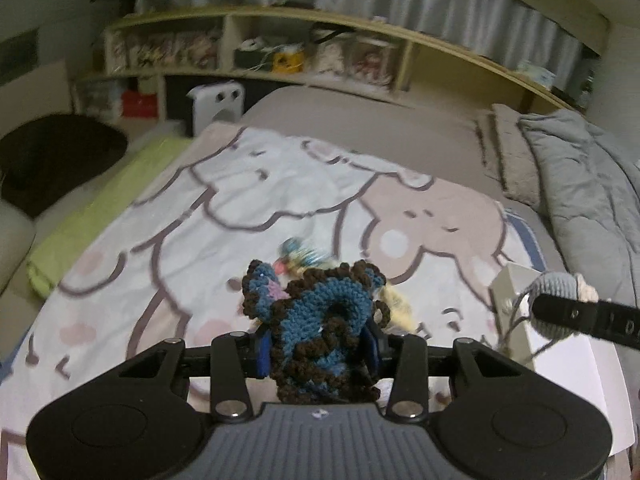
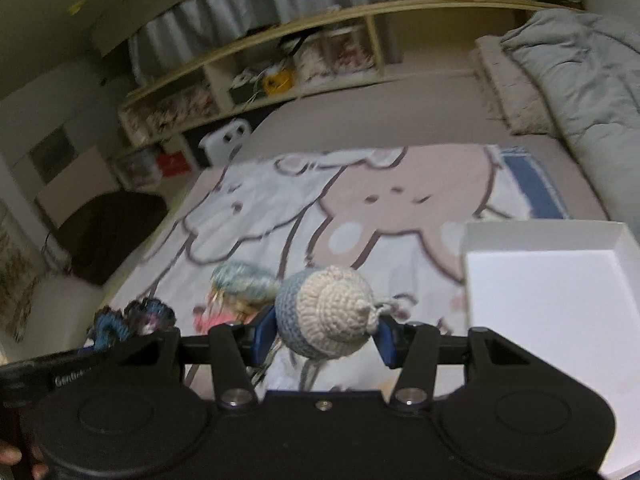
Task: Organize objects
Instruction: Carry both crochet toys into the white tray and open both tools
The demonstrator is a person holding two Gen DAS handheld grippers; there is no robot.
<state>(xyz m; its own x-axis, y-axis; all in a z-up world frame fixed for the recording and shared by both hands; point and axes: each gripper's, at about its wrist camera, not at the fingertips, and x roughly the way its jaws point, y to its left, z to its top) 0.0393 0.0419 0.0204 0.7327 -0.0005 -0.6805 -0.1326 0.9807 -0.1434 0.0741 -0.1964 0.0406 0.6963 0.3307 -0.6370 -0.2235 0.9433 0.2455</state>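
My left gripper point(image 1: 318, 344) is shut on a blue crochet piece with brown ruffled edging point(image 1: 316, 320), held above the cartoon blanket point(image 1: 240, 184). My right gripper point(image 2: 326, 338) is shut on a round crochet ball, cream with a grey-blue band point(image 2: 324, 316), its yarn tail hanging down. In the left wrist view the ball point(image 1: 554, 308) and the right gripper show at the right, by the white box point(image 1: 516, 300). In the right wrist view the blue piece point(image 2: 132, 318) shows at the left. The open white box point(image 2: 548, 300) lies on the right. More yarn items point(image 2: 244, 292) lie on the blanket ahead.
The blanket covers a bed with a grey duvet point(image 2: 580, 80) and a folded beige cloth point(image 2: 516, 92) at the far right. A wooden shelf unit point(image 1: 256, 52) with clutter runs behind the bed. A white device point(image 1: 218, 106) and a dark round chair point(image 1: 60, 156) stand at the left.
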